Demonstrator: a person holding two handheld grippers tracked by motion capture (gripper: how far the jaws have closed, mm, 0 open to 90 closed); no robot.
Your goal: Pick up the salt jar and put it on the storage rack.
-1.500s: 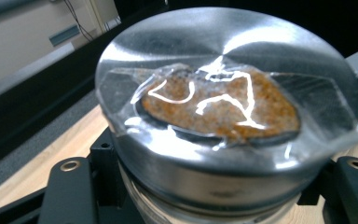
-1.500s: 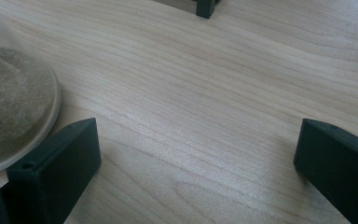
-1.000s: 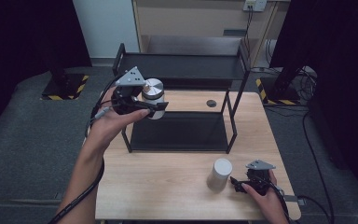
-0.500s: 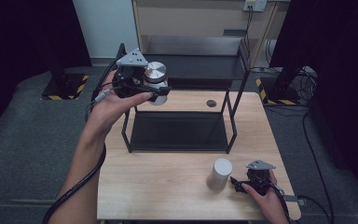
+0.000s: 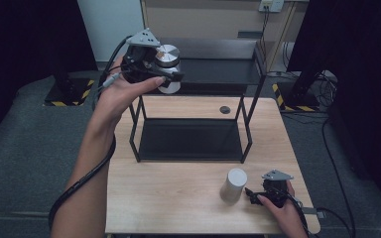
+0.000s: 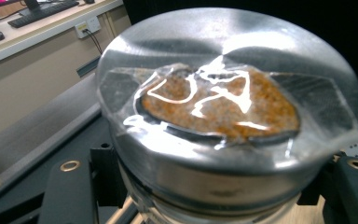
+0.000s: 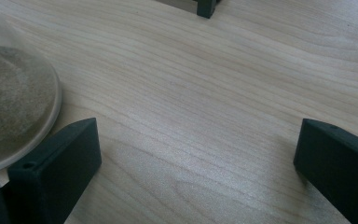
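Moved: since the picture from a moment ago, my left hand has gone up and away from me with the jar. It now hangs above the top of the black rack. My right hand has stayed where it was.
Left claw [image 5: 166, 74]: it is closed tight on the jar and holds it up in the air. In the left gripper view its two black jaws press on the sides of the jar, just under the lid.
Jar [image 5: 167, 68]: it is a small jar with a shiny silver lid [image 6: 223, 88]. Clear tape lies on the lid, over a window with orange-brown grains behind it. The jar is at the far left of the rack, in front of its top shelf. It does not touch the desk.
Black rack [image 5: 191, 141]: it stands in the middle of the desk [image 5: 178, 208], with a dark tray at the bottom and a dark shelf on top.
White cup [image 5: 234, 184]: it stands upright on the desk, in front of the rack and just left of my right claw.
Right claw [image 5: 252, 195]: it rests low on the desk and its jaws stand wide apart. Between them I see bare wood. The cup is just beside the left jaw.
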